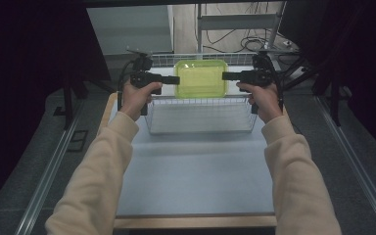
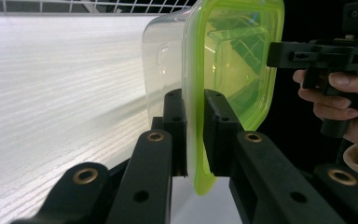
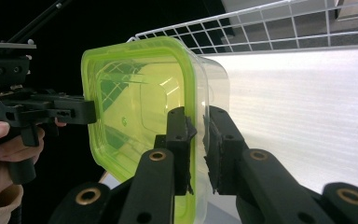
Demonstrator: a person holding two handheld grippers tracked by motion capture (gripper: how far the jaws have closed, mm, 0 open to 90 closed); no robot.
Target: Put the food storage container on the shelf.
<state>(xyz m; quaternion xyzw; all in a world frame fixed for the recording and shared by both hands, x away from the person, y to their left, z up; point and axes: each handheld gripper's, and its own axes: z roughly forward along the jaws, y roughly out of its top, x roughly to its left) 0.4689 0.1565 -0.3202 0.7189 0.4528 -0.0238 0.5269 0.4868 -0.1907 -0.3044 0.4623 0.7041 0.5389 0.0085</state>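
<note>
A clear plastic container with a lime-green lid (image 1: 200,78) hangs level over a white wire basket (image 1: 200,101). My left gripper (image 1: 176,80) grips its left edge and my right gripper (image 1: 223,76) its right edge. In the left gripper view the black jaws (image 2: 195,102) are shut on the green lid's rim, with the container (image 2: 233,60) standing on edge ahead and the right gripper (image 2: 317,53) beyond it. In the right gripper view the jaws (image 3: 198,122) pinch the rim of the container (image 3: 140,102), and the left gripper (image 3: 51,112) holds the far side.
The wire basket stands at the far end of a pale table mat (image 1: 196,171), its mesh wall (image 3: 284,23) behind the container. A wooden table edge (image 1: 196,223) runs along the front. Metal rails (image 1: 49,171) flank the table. Cables and a frame (image 1: 254,29) lie beyond.
</note>
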